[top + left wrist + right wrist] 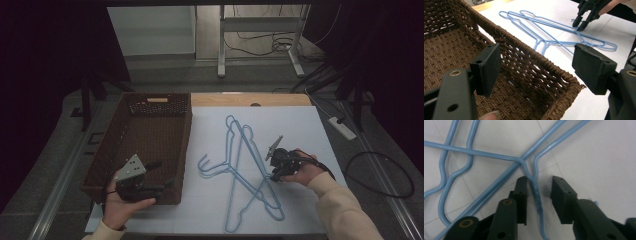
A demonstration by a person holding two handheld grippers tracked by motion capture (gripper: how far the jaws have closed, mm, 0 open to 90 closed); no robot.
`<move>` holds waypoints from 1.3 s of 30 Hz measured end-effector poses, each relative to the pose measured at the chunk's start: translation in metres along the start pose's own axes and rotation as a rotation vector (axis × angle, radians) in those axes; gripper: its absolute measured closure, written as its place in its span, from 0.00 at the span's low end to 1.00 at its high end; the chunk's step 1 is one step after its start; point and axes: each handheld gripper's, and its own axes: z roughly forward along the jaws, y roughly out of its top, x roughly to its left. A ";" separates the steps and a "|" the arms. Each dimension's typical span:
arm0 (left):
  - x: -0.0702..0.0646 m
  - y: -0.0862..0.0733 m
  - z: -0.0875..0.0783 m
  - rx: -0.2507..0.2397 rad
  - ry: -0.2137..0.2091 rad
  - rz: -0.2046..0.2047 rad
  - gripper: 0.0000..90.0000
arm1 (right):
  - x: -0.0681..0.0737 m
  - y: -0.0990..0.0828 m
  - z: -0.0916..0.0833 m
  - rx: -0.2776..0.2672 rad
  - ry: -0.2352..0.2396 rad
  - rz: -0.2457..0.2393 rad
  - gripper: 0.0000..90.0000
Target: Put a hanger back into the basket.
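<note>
Half-open right hand-held gripper [539,197] – astride hanger neck [535,192]

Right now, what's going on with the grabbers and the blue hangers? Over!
Right gripper open astride a blue hanger's twisted neck, not yet pinched. Left gripper open over the brown basket's rim. The hangers lie crossed, tangled.

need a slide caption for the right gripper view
Right gripper straddling the twisted neck of a blue hanger on the white table, not yet clamped.
</note>
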 end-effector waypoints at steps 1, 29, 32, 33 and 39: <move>0.000 0.000 0.000 0.000 0.000 0.000 0.27 | 0.003 0.004 0.000 0.031 0.003 -0.022 0.85; -0.020 0.016 0.004 0.017 0.017 0.050 0.28 | 0.005 0.002 -0.034 -0.102 -0.007 0.012 0.96; -0.024 0.022 0.008 0.024 0.009 0.059 0.28 | 0.006 0.001 -0.040 -0.117 -0.007 0.018 0.96; -0.027 0.024 0.010 0.028 0.006 0.063 0.28 | 0.007 0.001 -0.042 -0.120 -0.004 0.022 0.96; -0.033 0.029 0.020 0.043 -0.011 0.075 0.28 | 0.008 0.003 -0.048 -0.136 -0.001 0.022 0.96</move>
